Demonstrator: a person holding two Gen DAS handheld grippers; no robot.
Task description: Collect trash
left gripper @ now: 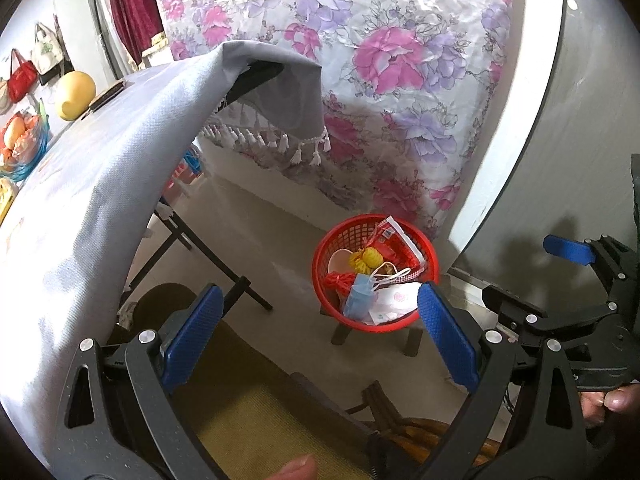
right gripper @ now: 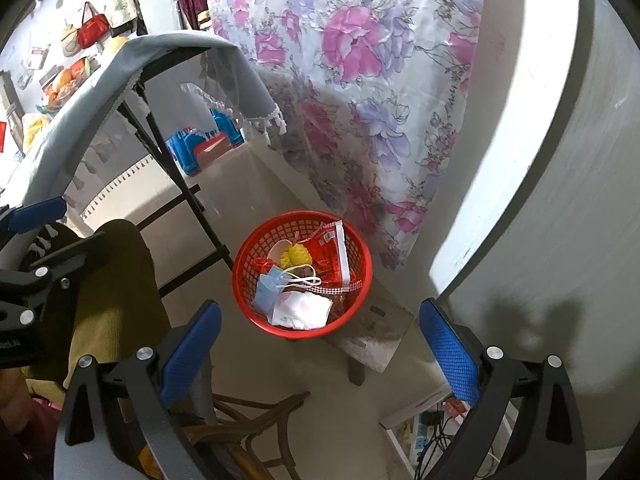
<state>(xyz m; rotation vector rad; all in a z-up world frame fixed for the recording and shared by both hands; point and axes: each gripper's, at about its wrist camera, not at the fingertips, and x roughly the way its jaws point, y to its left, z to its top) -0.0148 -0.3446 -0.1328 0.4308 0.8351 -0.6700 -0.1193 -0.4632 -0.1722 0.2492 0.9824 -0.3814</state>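
Red lattice basket point(right gripper: 248, 276), crumpled trash point(right gripper: 302, 310)

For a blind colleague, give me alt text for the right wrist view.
A red basket of trash sits on a low stool beside a floral bedspread. The open right tool hovers above it, empty.
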